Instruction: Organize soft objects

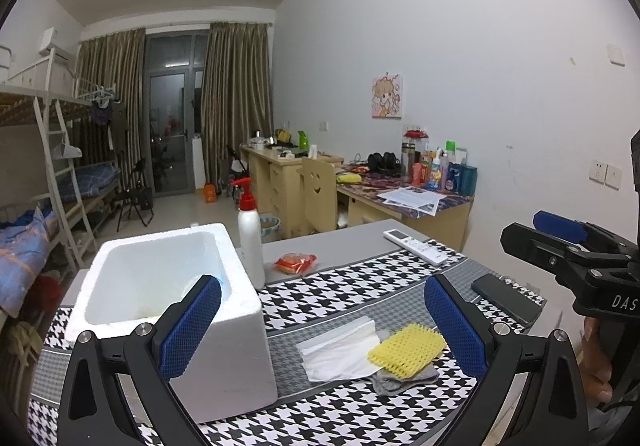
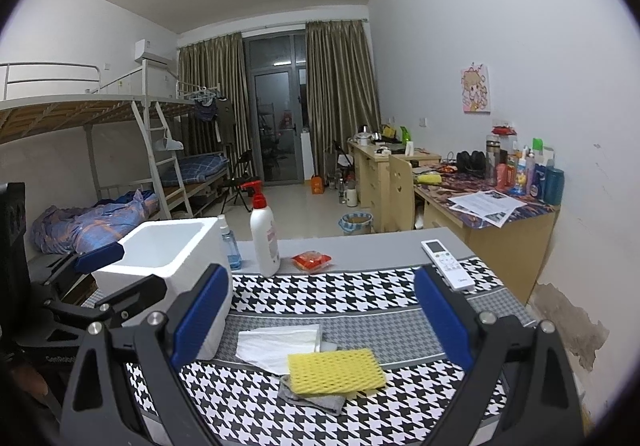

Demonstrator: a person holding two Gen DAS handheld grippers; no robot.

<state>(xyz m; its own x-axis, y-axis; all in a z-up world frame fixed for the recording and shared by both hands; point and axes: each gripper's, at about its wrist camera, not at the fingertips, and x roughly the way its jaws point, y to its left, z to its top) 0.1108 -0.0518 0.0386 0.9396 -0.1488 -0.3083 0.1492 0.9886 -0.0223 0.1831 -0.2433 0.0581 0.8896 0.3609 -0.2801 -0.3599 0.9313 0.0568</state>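
While both tools hang above the houndstooth table mat [image 2: 320, 298], neither holds anything: the left gripper [image 1: 320, 326] has its blue-padded fingers [image 1: 188, 330] spread wide, and the right gripper [image 2: 322, 314] likewise shows its fingers [image 2: 442, 322] well apart with only air between them. Between the right gripper's fingers, slightly toward its near side, lies the yellow foam net sleeve [image 2: 335, 371], resting on a grey sock [image 2: 310, 398] and overlapping the corner of a white tissue sheet [image 2: 276, 344]; the three form one touching pile on the mat. From the left wrist view the same pile sits just inside the right-hand finger, the sleeve [image 1: 406, 354] nearly touching its pad. The white foam box [image 1: 168, 310] stands open-topped behind and around the left-hand finger of the left gripper, just beside the tissue. Beyond the fingers stand a white spray bottle with a red trigger [image 2: 264, 234], a small blue bottle [image 2: 230, 242] against the box, and a red snack packet [image 2: 311, 260]. Outside the right-hand fingers lie a white remote control [image 2: 446, 264] and a dark phone [image 1: 506, 304].
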